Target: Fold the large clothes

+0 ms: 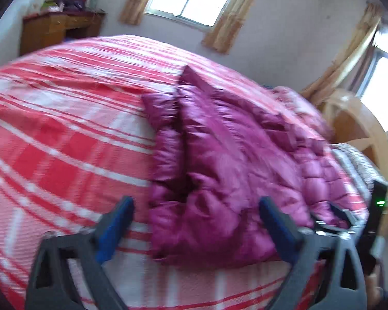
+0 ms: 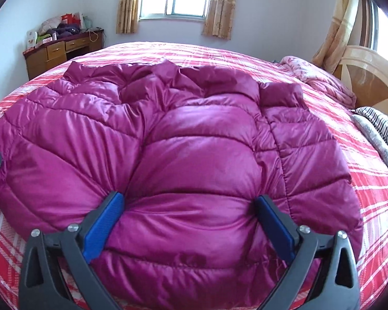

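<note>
A magenta puffer jacket (image 2: 194,129) lies spread on the red-and-white plaid bed sheet (image 2: 375,193). My right gripper (image 2: 188,197) stands wide open with its fingertips dug into the jacket near its front edge, and the padding bulges up between the blue pads (image 2: 103,222). The left wrist view is blurred. There the jacket (image 1: 219,142) lies folded lengthwise, with a sleeve along its left side. My left gripper (image 1: 196,202) is open just above the jacket's near end and holds nothing. Part of the right gripper (image 1: 344,217) shows at the jacket's right edge.
A wooden desk (image 2: 59,51) piled with clutter stands at the back left. At the right are a wooden headboard (image 2: 370,77), a bunched pink quilt (image 2: 323,80) and a striped blanket (image 2: 382,129). Bare sheet (image 1: 64,129) stretches left of the jacket.
</note>
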A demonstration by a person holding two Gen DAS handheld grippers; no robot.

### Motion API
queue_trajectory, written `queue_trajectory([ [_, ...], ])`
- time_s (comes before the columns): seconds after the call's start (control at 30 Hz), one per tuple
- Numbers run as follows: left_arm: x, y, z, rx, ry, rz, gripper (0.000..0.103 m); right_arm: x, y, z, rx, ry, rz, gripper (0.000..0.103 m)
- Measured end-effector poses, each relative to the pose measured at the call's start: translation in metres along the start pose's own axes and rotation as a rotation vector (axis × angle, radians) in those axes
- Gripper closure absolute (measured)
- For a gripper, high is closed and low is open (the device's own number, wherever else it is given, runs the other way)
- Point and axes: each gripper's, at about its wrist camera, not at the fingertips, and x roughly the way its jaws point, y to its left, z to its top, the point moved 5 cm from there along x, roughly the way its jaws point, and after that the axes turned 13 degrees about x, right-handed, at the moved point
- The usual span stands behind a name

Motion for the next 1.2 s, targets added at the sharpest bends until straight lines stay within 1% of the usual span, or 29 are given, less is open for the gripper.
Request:
queue_trajectory([
  [0.03, 0.004, -0.002, -0.001, -0.006, 0.013, -0.008, 0.041, -0.001, 0.001, 0.000, 0.001, -0.001, 0.000, 0.000],
  [0.07, 0.005, -0.003, -0.001, -0.004, 0.010, -0.007, 0.054, -0.001, 0.000, 0.000, 0.004, 0.000, 0.006, 0.000],
  [0.1, 0.004, -0.004, 0.000, -0.003, 0.004, -0.020, 0.066, -0.003, -0.001, 0.001, 0.015, 0.005, 0.027, 0.002],
  [0.13, 0.004, -0.006, 0.001, -0.001, 0.006, -0.048, 0.077, -0.007, -0.003, 0.001, 0.029, 0.011, 0.052, 0.005],
  [0.17, 0.002, -0.006, 0.002, 0.005, 0.002, -0.045, 0.081, -0.015, -0.007, 0.005, 0.052, 0.008, 0.080, 0.018],
  [0.2, 0.000, -0.007, 0.004, 0.016, -0.004, -0.043, 0.083, -0.027, -0.012, 0.011, 0.072, -0.024, 0.090, 0.030],
  [0.23, -0.001, -0.008, 0.004, 0.022, -0.010, -0.045, 0.086, -0.036, -0.018, 0.016, 0.082, -0.054, 0.091, 0.031],
  [0.27, -0.003, -0.009, 0.005, 0.024, -0.015, -0.048, 0.087, -0.046, -0.025, 0.022, 0.095, -0.090, 0.082, 0.031],
  [0.3, -0.005, -0.007, 0.006, 0.020, -0.018, -0.050, 0.087, -0.048, -0.032, 0.024, 0.102, -0.096, 0.064, 0.031],
  [0.33, -0.006, -0.008, 0.006, 0.021, -0.022, -0.053, 0.088, -0.046, -0.037, 0.024, 0.102, -0.082, 0.043, 0.031],
  [0.43, -0.012, -0.016, 0.017, 0.043, -0.054, -0.058, 0.090, -0.019, -0.056, 0.013, 0.092, 0.007, -0.028, 0.030],
  [0.47, -0.017, -0.021, 0.022, 0.052, -0.070, -0.066, 0.091, -0.009, -0.059, 0.007, 0.085, 0.028, -0.025, 0.027],
  [0.5, -0.023, -0.028, 0.028, 0.067, -0.090, -0.074, 0.091, -0.007, -0.060, 0.004, 0.081, 0.021, -0.019, 0.027],
  [0.6, -0.036, -0.048, 0.047, 0.109, -0.136, -0.096, 0.091, -0.003, -0.060, 0.006, 0.083, 0.025, -0.027, 0.027],
  [0.67, -0.044, -0.069, 0.062, 0.147, -0.163, -0.130, 0.091, -0.003, -0.061, 0.007, 0.082, 0.036, -0.022, 0.027],
  [0.73, -0.053, -0.098, 0.079, 0.230, -0.188, -0.160, 0.091, -0.011, -0.065, 0.012, 0.110, 0.065, 0.016, 0.027],
  [0.77, -0.056, -0.110, 0.084, 0.270, -0.197, -0.173, 0.091, -0.018, -0.071, 0.016, 0.141, 0.066, 0.034, 0.027],
  [0.83, -0.059, -0.147, 0.093, 0.371, -0.207, -0.211, 0.091, -0.033, -0.084, 0.025, 0.175, 0.020, 0.029, 0.027],
  [0.87, -0.056, -0.166, 0.095, 0.421, -0.204, -0.229, 0.091, -0.041, -0.091, 0.028, 0.186, -0.002, 0.017, 0.027],
  [0.9, -0.054, -0.181, 0.095, 0.463, -0.198, -0.244, 0.091, -0.044, -0.099, 0.030, 0.193, -0.003, 0.002, 0.027],
  [1.0, -0.036, -0.223, 0.091, 0.574, -0.161, -0.272, 0.091, -0.032, -0.120, 0.021, 0.201, 0.051, -0.037, 0.029],
  [1.07, -0.022, -0.240, 0.086, 0.616, -0.142, -0.293, 0.091, -0.026, -0.129, 0.008, 0.236, 0.091, -0.031, 0.029],
  [1.13, 0.001, -0.257, 0.079, 0.656, -0.095, -0.329, 0.091, -0.024, -0.141, 0.005, 0.279, 0.108, -0.011, 0.029],
  [1.2, 0.020, -0.270, 0.072, 0.684, -0.060, -0.347, 0.091, -0.024, -0.148, 0.007, 0.297, 0.112, -0.007, 0.029],
])
